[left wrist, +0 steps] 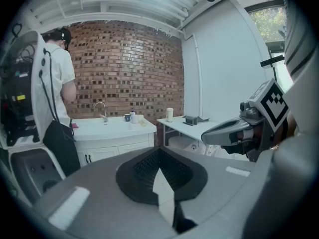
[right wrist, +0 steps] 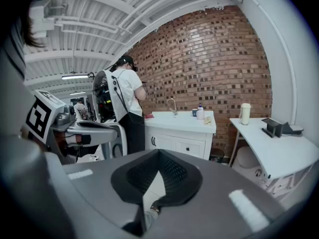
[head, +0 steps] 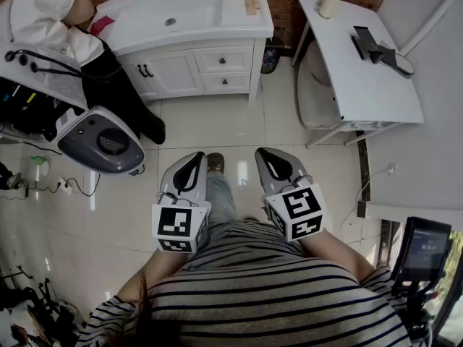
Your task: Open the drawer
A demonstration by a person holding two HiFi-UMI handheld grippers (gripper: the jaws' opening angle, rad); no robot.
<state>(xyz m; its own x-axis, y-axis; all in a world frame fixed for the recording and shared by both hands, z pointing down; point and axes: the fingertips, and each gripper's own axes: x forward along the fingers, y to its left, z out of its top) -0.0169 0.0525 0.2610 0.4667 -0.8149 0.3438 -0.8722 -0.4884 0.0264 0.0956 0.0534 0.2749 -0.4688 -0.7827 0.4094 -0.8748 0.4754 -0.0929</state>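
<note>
Closest in, against the person's striped shirt (head: 275,295), the left gripper (head: 195,159) and the right gripper (head: 269,157) sit side by side and tilted a little downward, each with its jaws together at the tips and nothing between them. Beyond them is bare tiled floor (head: 210,121), so both are well apart from the work. Across that floor stands the white cabinet (head: 173,71) under the sink (head: 170,13), and its right-hand part has two drawers, one above the other: the top drawer (head: 223,60) and the lower drawer (head: 224,82). The task does not say which one is meant. Each has a small dark knob (right wrist: 187,149) in the middle of its front, and that looks like the only place to take hold, since the fronts sit flush with no lip showing. The knob is likely hard and smooth, so a shallow pinch could slip off; the jaws would have to open first, then close well behind its head. The drawer itself is stiff, probably light, and should slide straight out; a pull at an angle may make it bind. Another person (head: 43,13) stands at the cabinet's left end, a white table (head: 354,56) is off to the right, and a brick wall (right wrist: 209,63) is behind it all.
</note>
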